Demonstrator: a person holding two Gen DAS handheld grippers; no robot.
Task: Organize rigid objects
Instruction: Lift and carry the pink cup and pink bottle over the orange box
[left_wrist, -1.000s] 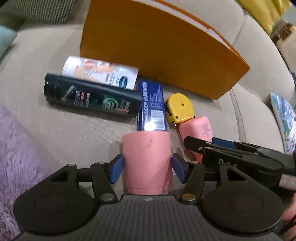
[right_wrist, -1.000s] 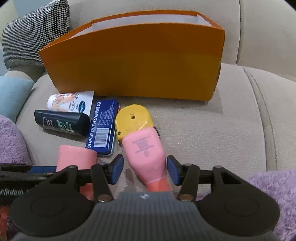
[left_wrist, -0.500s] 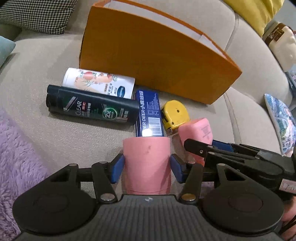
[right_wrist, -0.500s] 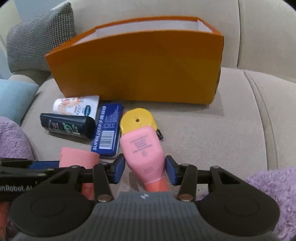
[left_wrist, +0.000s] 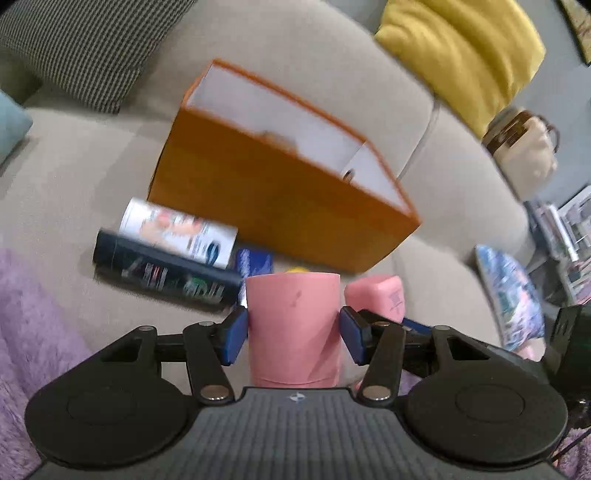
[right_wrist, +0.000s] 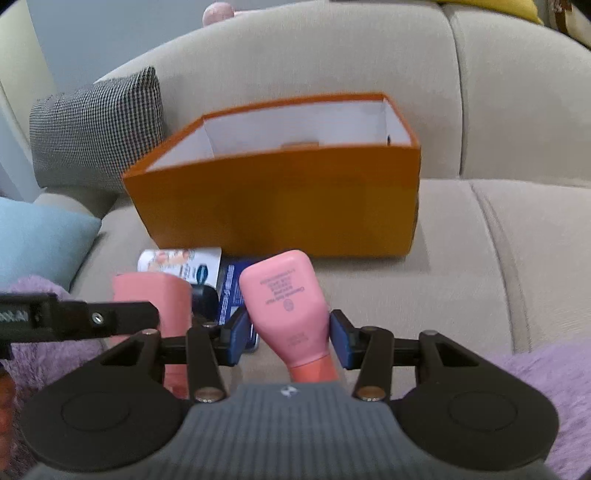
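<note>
Left claw (left_wrist: 293, 328) clamping smooth pink cylinder (left_wrist: 293, 325), right claw (right_wrist: 288, 334) clamping tapered pink bottle (right_wrist: 286, 306).

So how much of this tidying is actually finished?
Little looks done: the orange box shows almost nothing inside. In hand: the left tool grips a pink cup, the right tool a pink bottle. Left on the sofa: black bottle, white tube, blue tin.

Matt pink cup (left_wrist: 293, 328); smooth orange cardboard box (right_wrist: 280, 199).
</note>
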